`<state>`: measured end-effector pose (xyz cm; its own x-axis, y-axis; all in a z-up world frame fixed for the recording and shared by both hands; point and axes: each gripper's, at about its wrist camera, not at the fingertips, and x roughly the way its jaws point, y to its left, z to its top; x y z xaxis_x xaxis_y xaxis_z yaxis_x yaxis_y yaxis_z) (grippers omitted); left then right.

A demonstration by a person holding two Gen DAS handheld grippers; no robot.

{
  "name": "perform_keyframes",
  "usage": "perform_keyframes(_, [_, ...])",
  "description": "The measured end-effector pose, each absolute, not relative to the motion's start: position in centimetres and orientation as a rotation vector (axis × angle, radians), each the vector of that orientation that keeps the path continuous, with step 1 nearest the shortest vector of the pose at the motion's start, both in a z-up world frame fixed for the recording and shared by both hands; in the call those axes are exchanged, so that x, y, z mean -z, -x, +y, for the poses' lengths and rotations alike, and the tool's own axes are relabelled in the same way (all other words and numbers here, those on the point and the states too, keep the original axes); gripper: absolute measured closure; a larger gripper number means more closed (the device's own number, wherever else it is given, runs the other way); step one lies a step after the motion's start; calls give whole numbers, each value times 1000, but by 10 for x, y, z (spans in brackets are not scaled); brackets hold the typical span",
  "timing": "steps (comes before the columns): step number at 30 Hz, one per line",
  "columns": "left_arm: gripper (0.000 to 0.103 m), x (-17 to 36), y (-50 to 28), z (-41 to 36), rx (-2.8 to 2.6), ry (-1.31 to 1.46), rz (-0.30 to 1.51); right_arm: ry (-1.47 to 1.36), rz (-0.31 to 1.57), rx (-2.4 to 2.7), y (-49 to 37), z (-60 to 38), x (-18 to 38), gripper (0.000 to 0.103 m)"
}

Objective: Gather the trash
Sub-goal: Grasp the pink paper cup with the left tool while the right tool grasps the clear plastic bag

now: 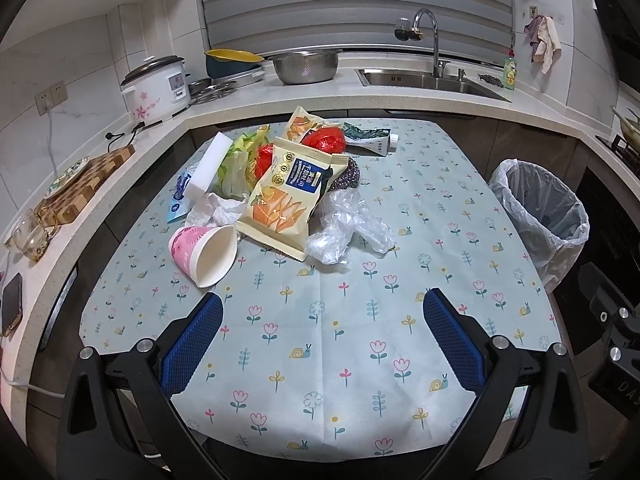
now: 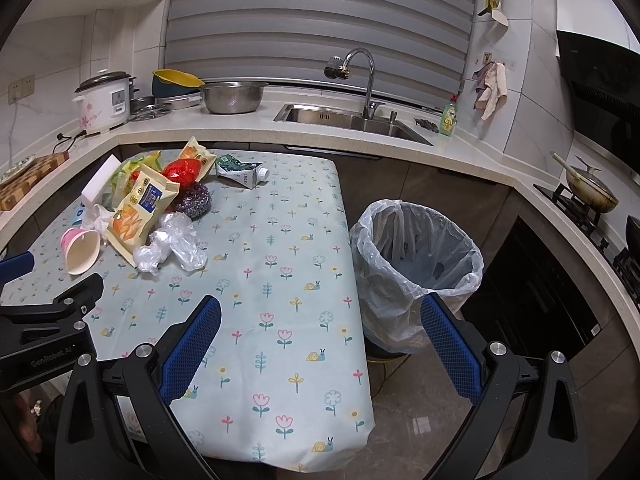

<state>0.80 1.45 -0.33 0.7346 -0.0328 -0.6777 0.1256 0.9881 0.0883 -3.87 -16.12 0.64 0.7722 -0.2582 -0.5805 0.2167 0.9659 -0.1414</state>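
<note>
A pile of trash lies at the far left of the flowered table (image 1: pixel 320 340): a pink paper cup (image 1: pixel 202 252) on its side, a yellow snack bag (image 1: pixel 290 196), crumpled clear plastic (image 1: pixel 346 228), a red bag (image 1: pixel 326 140), a white sponge block (image 1: pixel 210 168), a steel scourer (image 2: pixel 194 200) and a squashed carton (image 2: pixel 240 172). A bin lined with a clear bag (image 2: pixel 416 268) stands on the floor right of the table. My left gripper (image 1: pixel 320 308) is open and empty, above the table's near part. My right gripper (image 2: pixel 320 312) is open and empty, over the table's right edge beside the bin.
A worktop runs behind and around the table with a rice cooker (image 1: pixel 156 88), a steel bowl (image 1: pixel 306 66), a sink with tap (image 1: pixel 432 76) and a chequered board (image 1: pixel 86 176). A hob with a pan (image 2: pixel 588 196) is at the right.
</note>
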Motion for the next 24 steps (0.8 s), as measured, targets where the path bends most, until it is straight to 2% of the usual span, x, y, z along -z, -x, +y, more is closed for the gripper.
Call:
perform_keyframes(14, [7,20,-42,60,91,-79,764,70,676,235,6,-135,2,7])
perform_keyframes(24, [7,43,-91,122,32,-129,773,61,716,191,-43,-102,19,7])
